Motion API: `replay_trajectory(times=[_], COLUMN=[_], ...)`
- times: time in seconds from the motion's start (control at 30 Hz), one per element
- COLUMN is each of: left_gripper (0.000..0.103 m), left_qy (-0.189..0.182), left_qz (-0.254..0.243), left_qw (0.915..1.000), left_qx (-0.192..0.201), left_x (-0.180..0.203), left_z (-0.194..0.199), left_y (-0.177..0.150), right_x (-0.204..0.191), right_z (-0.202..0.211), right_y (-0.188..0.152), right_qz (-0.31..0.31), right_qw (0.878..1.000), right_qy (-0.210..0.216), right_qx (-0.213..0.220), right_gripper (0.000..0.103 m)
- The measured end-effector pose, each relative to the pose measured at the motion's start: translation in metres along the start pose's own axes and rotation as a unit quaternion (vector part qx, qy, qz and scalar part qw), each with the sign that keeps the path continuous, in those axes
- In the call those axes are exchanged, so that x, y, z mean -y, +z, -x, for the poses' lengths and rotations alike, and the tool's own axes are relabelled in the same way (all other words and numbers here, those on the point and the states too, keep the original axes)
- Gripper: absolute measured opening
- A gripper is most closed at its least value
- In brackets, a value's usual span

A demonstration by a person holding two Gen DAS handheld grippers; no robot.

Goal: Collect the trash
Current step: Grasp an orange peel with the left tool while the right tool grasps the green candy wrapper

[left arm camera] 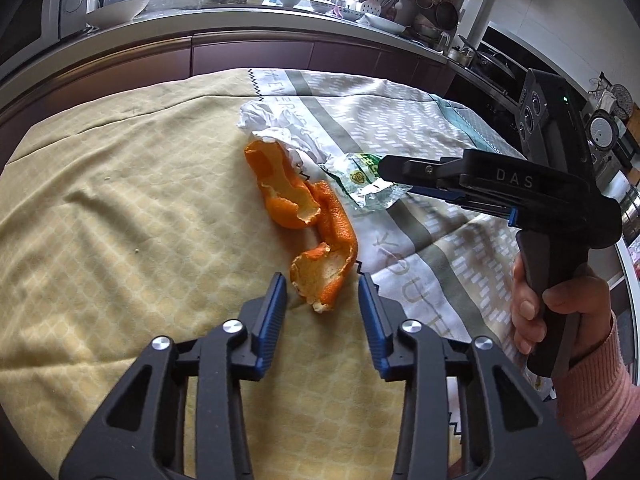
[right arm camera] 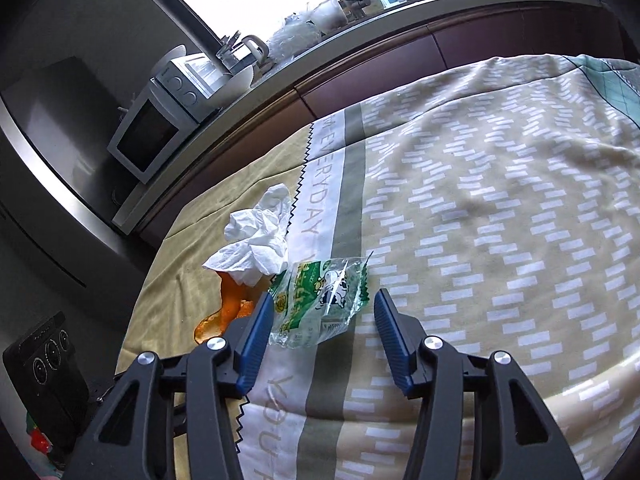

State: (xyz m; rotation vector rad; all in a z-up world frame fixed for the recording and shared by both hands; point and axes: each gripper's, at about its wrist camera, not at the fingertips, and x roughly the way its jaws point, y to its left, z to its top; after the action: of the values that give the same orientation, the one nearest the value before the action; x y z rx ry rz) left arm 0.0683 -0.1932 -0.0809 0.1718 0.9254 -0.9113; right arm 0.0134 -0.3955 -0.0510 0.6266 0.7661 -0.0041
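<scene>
Between left gripper [left arm camera: 322, 289] jaws, untouched: orange peel [left arm camera: 320, 276] end.

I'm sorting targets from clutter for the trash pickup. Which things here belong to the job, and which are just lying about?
Job:
- curled orange peel
- crumpled white tissue
- clear green-printed plastic wrapper

Lying about:
- white microwave
- white bowl on the counter
- patterned yellow tablecloth

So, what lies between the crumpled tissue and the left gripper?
The orange peel. In the left wrist view it stretches from the tissue down to the left gripper, its near end lying between the open fingers, not pinched.
</scene>
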Motion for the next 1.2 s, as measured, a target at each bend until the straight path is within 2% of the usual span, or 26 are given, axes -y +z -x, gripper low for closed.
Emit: replay_trajectory(times=[0.2,0.3,0.67,1.2], left_gripper=[0.014,0.013,0.011,0.009], left_qy=[-0.006,-0.004,-0.008,0.017], left_qz=[-0.001,-0.003,-0.014,-0.003], left_qw=[1.0000,1.0000,0.9995,0.9976], left_qx=[-0.002,0.001,0.028,0.067], left_x=[0.002,0.003,0.003,-0.016], left_z=[-0.002,0.000,0.028,0.079], left_y=[-0.001,-0.002,-0.012,-0.029], right_x=[0.005,0.005,0.002,-0.041], right_z=[-0.002,0.001,0.026,0.035], right_y=[-0.002,-0.003,-0.004,-0.006], right_qz=[-0.011,-0.007,-0.005,0.036], right_qw=[1.000,1.000,0.999,0.997], right_qy=[0.016,0.018,0.028,0.061], right_qx=[-0.009,-0.005,0.020,0.028], right_gripper=[0.021,0.014,0.013,0.013])
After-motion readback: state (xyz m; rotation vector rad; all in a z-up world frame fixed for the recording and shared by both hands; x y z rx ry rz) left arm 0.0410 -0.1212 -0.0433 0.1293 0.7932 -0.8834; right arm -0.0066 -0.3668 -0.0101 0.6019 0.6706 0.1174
